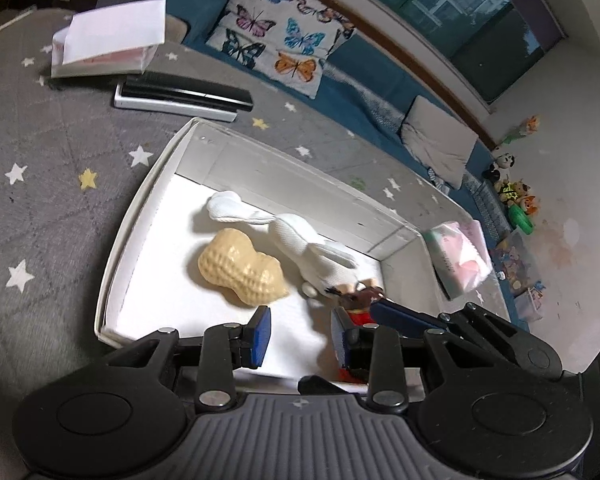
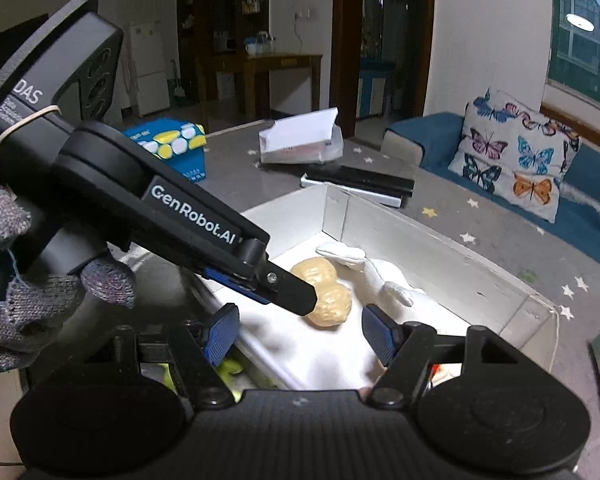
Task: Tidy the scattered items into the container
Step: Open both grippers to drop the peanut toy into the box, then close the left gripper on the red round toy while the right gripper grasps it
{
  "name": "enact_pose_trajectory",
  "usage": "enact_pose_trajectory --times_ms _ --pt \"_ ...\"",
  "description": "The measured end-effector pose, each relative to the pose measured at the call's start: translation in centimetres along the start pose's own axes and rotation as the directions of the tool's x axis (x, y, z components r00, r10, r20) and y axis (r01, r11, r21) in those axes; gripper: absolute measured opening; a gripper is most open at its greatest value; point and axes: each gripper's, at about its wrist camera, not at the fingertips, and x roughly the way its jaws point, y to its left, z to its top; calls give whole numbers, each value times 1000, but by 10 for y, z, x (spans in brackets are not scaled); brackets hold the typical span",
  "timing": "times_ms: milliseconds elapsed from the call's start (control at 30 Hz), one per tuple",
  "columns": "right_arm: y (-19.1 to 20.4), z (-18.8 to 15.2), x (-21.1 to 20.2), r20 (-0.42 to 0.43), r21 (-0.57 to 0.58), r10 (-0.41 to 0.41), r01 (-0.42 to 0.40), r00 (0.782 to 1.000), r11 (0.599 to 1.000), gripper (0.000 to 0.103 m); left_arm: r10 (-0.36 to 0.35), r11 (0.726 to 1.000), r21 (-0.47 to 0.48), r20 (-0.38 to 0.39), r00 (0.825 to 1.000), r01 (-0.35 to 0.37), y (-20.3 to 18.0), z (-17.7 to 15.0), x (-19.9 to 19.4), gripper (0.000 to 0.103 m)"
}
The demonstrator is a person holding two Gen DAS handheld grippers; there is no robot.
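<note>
Hovering over box (image 1: 140, 216) rim, both tools (image 1: 300, 334) (image 2: 300, 330) released; peanut toy (image 1: 242, 268) inside.

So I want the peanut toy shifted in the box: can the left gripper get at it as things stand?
Probably yes. The left gripper is open over the box, and the peanut toy lies uncovered just ahead of its fingers, slightly left, with only bare box floor between.

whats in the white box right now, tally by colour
Tan: 1, the peanut toy
White: 1, the plush rabbit
Brown and red: 1, a small figure partly hidden by a gripper finger
Total: 3 in the white box
</note>
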Motion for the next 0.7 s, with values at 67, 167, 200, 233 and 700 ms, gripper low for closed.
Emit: enact_pose_trajectory --times_ms 67,167,200,233,700 --pt "6 -4 -10 17 -5 -1 2 1000 1000 69 -6 1000 12 14 1000 5 -5 -7 -7 35" --pt "13 -11 -21 31 -13 -4 4 1000 1000 69 -4 999 34 28 1000 3 -12 -17 -16 35" --pt "16 -14 -26 35 -16 -8 8 999 1000 69 -2 999 43 34 999 0 -14 -20 -18 35" --pt "18 -16 -28 37 -17 -11 12 999 1000 69 1 999 49 40 999 -3 -16 -24 -21 35" --pt "45 -73 -54 41 -15 -51 52 998 999 70 -29 997 76 50 998 25 -21 -71 -40 35"
